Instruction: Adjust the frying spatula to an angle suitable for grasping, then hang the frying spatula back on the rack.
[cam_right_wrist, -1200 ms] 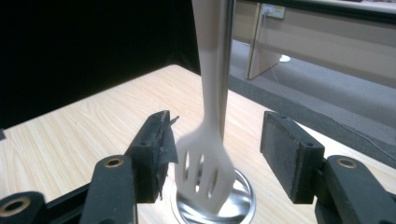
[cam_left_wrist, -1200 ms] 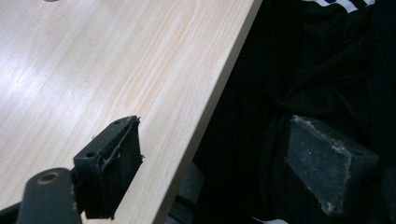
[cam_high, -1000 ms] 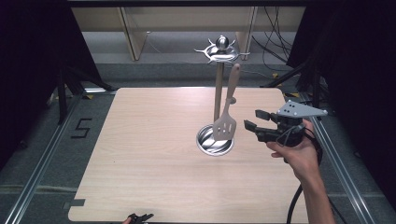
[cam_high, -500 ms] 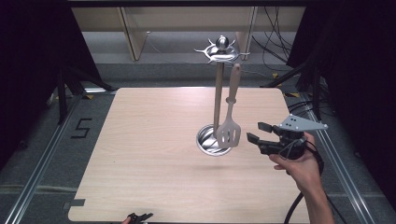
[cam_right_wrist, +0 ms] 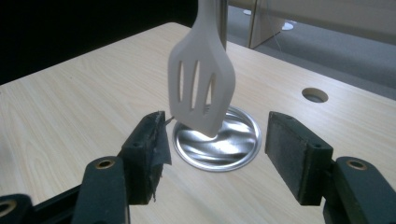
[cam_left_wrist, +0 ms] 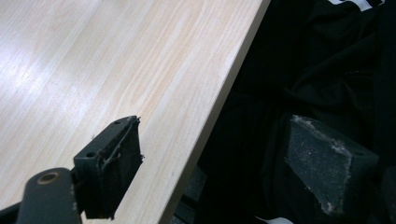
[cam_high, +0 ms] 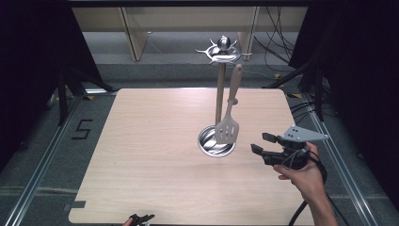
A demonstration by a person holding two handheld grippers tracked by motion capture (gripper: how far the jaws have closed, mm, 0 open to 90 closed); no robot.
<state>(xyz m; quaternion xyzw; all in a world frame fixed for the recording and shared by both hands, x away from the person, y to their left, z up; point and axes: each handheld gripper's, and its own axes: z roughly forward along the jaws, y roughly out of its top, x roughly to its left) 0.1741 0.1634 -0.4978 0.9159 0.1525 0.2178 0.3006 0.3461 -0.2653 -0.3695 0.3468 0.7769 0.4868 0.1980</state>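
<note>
Holding my right tongs (cam_high: 261, 143) low over the right side of the pale wooden surface (cam_high: 146, 155), I keep their jaws spread wide apart with nothing between them, pointed left toward the utensil stand (cam_high: 220, 89). The stand's round steel base (cam_high: 216, 141) sits right of the surface's middle, its post rising to a ring of hooks at the top. A white slotted spatula (cam_high: 228, 120) hangs from one of those hooks, its wooden handle uppermost and its blade just above the base, tilted a little off vertical. In the right gripper view the spatula (cam_right_wrist: 201, 88) hangs beyond the open jaws and over the shiny base (cam_right_wrist: 217, 137), clear of both pads, and a round cable hole (cam_right_wrist: 314, 94) shows in the surface farther off. My right hand (cam_high: 303, 176) grips the tool from the near right, its cable trailing toward the near edge. My left tongs (cam_high: 140, 219) sit at the near edge of the surface, left of centre; in the left gripper view the left tongs (cam_left_wrist: 219, 172) are also wide apart and empty, one jaw over the wood and the other over the dark cloth (cam_left_wrist: 327, 70) beyond the edge
</note>
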